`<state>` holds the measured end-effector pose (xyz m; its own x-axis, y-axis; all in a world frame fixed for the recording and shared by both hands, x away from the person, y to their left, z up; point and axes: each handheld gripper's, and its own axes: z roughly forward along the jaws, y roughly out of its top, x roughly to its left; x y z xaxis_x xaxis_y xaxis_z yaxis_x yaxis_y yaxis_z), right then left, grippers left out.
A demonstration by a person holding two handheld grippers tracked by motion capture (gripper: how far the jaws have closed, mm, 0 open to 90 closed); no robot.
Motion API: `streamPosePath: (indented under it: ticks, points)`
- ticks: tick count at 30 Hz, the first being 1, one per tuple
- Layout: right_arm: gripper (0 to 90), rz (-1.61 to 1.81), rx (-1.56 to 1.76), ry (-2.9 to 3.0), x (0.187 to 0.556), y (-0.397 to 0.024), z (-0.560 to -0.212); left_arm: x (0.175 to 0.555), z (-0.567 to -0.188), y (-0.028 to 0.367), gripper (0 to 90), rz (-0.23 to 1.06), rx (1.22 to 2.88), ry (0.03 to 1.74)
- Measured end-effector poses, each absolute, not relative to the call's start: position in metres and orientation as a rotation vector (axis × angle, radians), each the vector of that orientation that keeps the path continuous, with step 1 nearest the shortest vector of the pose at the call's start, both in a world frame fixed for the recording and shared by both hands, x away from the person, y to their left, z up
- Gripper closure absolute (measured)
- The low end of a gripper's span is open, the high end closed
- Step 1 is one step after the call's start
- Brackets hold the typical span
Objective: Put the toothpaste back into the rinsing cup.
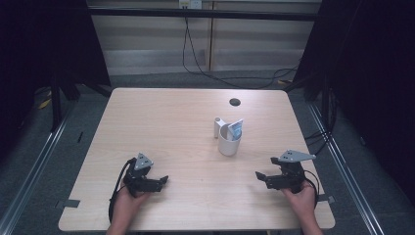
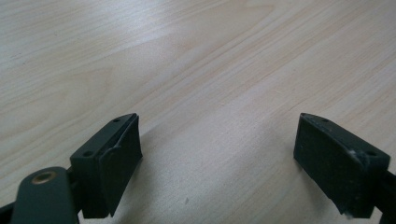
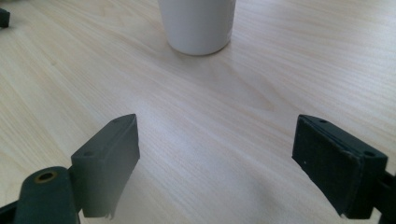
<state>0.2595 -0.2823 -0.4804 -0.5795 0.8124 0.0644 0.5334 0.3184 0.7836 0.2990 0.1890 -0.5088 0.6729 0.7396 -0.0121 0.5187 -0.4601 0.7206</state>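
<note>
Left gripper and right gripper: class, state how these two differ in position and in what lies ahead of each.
The left gripper sits at the table's near left, the right gripper at its near right. The right gripper faces the white cup; the left gripper faces bare wood. Both have jaws open and hold nothing, each in a hand.

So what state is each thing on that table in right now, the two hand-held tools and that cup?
Left tool: open, jaws wide apart, nothing between them, low over the table.
Right tool: open, holds nothing, points toward the cup.
White cup: upright, untouched, a blue-and-white packet standing in it.
White tube: upright just behind the cup.
Table: bare wood, a dark round hole near its far edge.
</note>
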Motion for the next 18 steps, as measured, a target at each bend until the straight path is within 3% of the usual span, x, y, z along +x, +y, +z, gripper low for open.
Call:
streamPosePath:
  ticks: [18]
  points:
    - [14.2, 1.047, 1.236, 2.284, 0.256, -0.288, -0.497, 0.299, -0.509, 0.189, 14.7, 0.394, 2.163, 0.967]
